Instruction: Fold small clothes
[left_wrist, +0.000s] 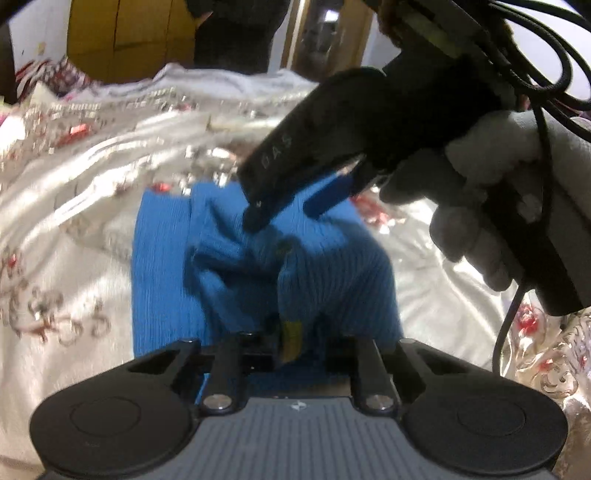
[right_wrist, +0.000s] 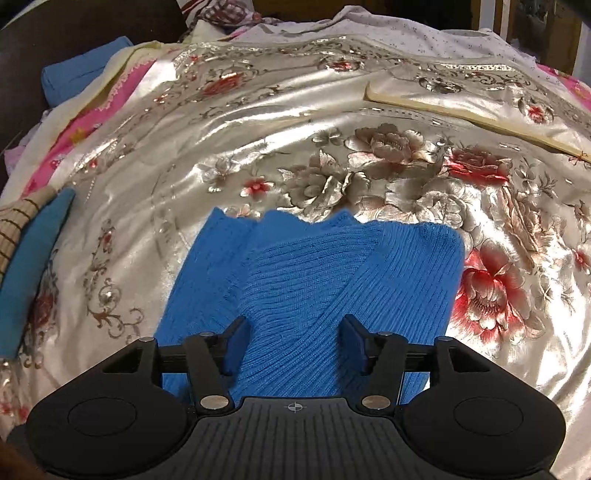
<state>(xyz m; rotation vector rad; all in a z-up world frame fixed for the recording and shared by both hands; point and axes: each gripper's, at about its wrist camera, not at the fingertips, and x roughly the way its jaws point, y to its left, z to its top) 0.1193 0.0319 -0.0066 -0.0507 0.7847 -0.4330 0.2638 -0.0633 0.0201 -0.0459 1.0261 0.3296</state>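
The blue knit sweater (right_wrist: 314, 280) lies partly folded on a bed, on a shiny cream bedspread (right_wrist: 258, 140) embroidered with red and silver flowers, with one ribbed panel laid slantwise over the rest. The right tongs (right_wrist: 293, 341) hover just over its near edge with their blue pads spread apart, and the knit shows in the gap between them, though neither pad presses on it. In the left wrist view the same right tongs (left_wrist: 286, 210) reach in from the upper right, held by a hand in a pale glove (left_wrist: 491, 206), their tips spread over the rumpled middle of the sweater (left_wrist: 162, 280). The left tongs (left_wrist: 291, 347) sit at the sweater's near edge, nearly closed; a bunched fold of knit and a yellow tag (left_wrist: 291, 334) lie right at them, but blur hides whether the fold is pinched. A teal folded cloth (right_wrist: 33, 266) lies at the bedspread's left edge, well apart from the sweater, and a blue pillow (right_wrist: 81, 81) sits farther back. Black cables (left_wrist: 546, 51) loop above the gloved hand.
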